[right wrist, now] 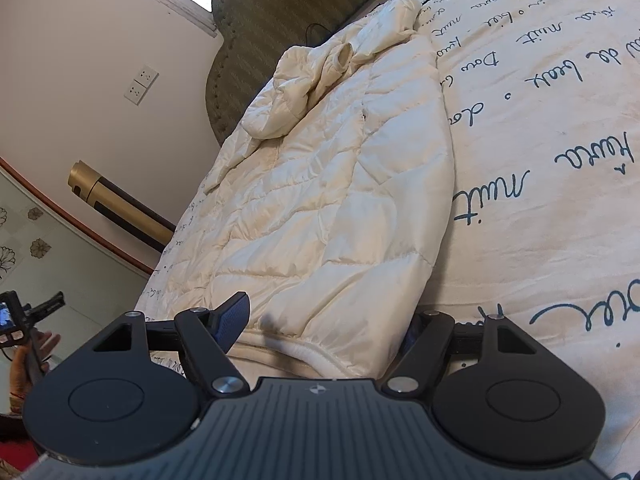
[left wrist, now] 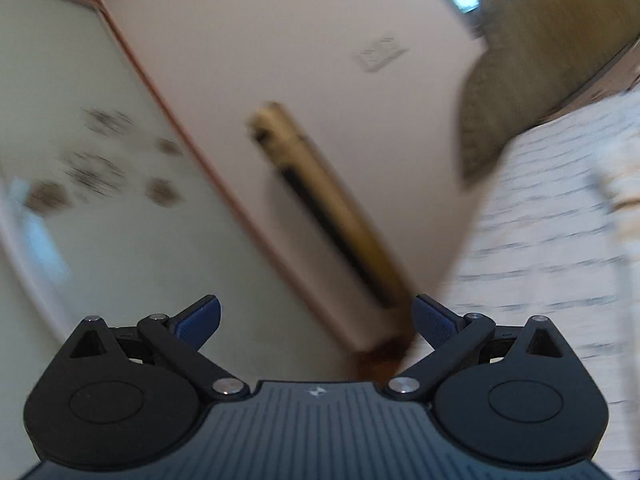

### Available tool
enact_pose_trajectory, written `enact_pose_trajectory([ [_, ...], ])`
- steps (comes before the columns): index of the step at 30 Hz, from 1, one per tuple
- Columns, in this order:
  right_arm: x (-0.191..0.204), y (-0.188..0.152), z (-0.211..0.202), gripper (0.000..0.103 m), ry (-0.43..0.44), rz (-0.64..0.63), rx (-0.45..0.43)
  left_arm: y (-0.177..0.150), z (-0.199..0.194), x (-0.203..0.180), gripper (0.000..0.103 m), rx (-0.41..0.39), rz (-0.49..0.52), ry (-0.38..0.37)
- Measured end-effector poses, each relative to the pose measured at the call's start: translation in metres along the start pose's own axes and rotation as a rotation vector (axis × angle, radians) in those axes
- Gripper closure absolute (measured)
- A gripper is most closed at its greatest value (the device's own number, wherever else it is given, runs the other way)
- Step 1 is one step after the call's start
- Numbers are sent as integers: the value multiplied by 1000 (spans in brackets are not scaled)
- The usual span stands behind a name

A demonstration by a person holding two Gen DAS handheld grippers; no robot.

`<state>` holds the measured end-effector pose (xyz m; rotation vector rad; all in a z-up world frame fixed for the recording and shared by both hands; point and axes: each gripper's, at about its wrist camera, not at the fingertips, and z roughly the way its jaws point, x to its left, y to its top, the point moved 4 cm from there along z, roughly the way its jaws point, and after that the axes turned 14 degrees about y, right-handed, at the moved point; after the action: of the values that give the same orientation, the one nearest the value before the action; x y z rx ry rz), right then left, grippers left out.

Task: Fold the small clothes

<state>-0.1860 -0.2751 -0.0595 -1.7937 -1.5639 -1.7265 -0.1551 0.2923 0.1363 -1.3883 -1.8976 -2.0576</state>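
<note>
A cream quilted puffer jacket [right wrist: 320, 184] lies spread on the bed, with its hood and a sleeve bunched at the far end. My right gripper [right wrist: 324, 324] sits at the jacket's near hem with the jaws wide and the hem between them. The left blue pad [right wrist: 234, 316] is bare beside the fabric. The right finger [right wrist: 416, 332] is partly hidden behind the hem's edge. My left gripper [left wrist: 318, 316] is open and empty. It is held up in the air facing the wall, and its view is blurred.
The bed sheet [right wrist: 540, 160] is cream with blue script. An olive padded headboard [right wrist: 280, 8] stands at the far end. A gold cylinder [right wrist: 120, 204] leans by the wall beside the bed. A hand holding a black device [right wrist: 24, 320] shows at the left edge.
</note>
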Motion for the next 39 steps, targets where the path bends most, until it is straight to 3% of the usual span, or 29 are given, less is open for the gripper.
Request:
enact_pose_trajectory([
  [3,-1,0,-1,28,1,11,-7,-7,-5,-45,0,102,2,-397],
  [5,-1,0,-2,28,-1,15,-5,-18,-11,-87,0,136,54,-614],
  [7,1,-1,-4,29,-1,15,-3,-34,-16,-129,0,194,119,-752],
  [9,4,0,-5,34,1,16,-9,-49,-16,-157,0,249,154,-832],
  [12,3,2,-4,47,-11,24,-23,-66,-11,-175,0,351,154,-879],
  [16,2,0,6,61,-12,28,-7,-80,-1,-168,2,499,33,-991],
  [18,2,1,8,75,3,34,-8,-86,-4,-167,17,523,4,-1045],
  [20,4,4,7,79,15,38,-22,-81,-11,-172,66,519,21,-1063],
  [22,10,8,3,82,43,27,-37,-76,-11,-176,92,558,3,-1085],
  [26,25,13,-7,84,70,-12,-65,-61,-22,-163,97,510,-41,-1081],
  [39,60,31,-35,86,103,-123,-105,-12,-45,-111,98,338,-179,-1131],
])
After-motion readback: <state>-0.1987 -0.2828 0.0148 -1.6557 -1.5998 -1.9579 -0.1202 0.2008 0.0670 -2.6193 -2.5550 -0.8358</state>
